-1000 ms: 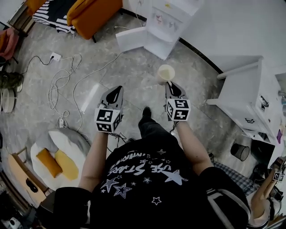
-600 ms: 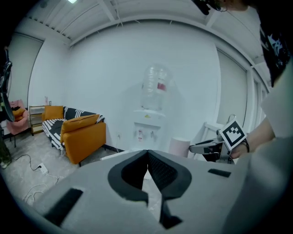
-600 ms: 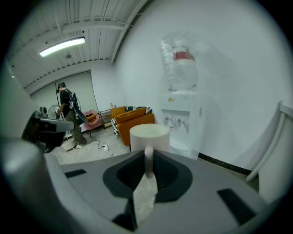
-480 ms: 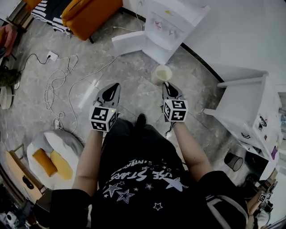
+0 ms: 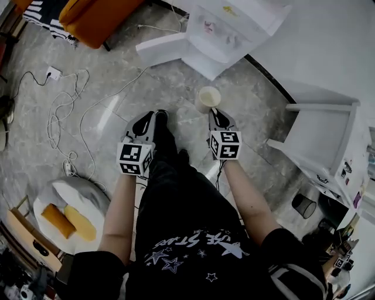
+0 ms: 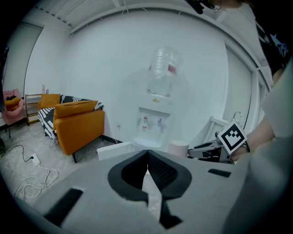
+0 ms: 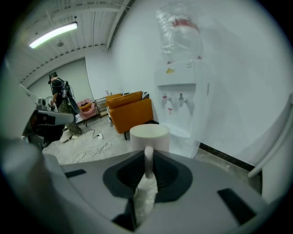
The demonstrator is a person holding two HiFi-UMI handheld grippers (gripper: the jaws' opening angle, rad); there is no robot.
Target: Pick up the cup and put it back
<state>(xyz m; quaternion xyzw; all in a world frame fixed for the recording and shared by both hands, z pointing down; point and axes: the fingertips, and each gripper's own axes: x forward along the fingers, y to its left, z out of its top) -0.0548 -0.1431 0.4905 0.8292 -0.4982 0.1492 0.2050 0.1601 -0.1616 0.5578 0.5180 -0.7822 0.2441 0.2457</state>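
A cream cup [image 5: 208, 97] hangs over the grey floor in front of the white water dispenser [image 5: 222, 29]. My right gripper [image 5: 214, 111] is shut on its handle. In the right gripper view the cup [image 7: 149, 136] stands upright just beyond the jaws, its handle [image 7: 149, 161] pinched between the dark pads. My left gripper [image 5: 152, 115] is level with the right one, a leg's width to its left, shut and empty. In the left gripper view its tips [image 6: 147, 153] meet, and the cup [image 6: 178, 148] and right gripper [image 6: 207, 151] show at the right.
An orange sofa [image 5: 94, 17] stands at the far left, with white cables [image 5: 64, 111] and a power strip on the floor. A white cabinet [image 5: 328, 140] is at the right with a black bin [image 5: 304, 205] near it. A round cushion bed [image 5: 70, 205] lies at the lower left.
The person has stepped toward the water dispenser, one foot now out between the grippers. Both grippers have sunk and moved forward together, the cup still held in the right one.
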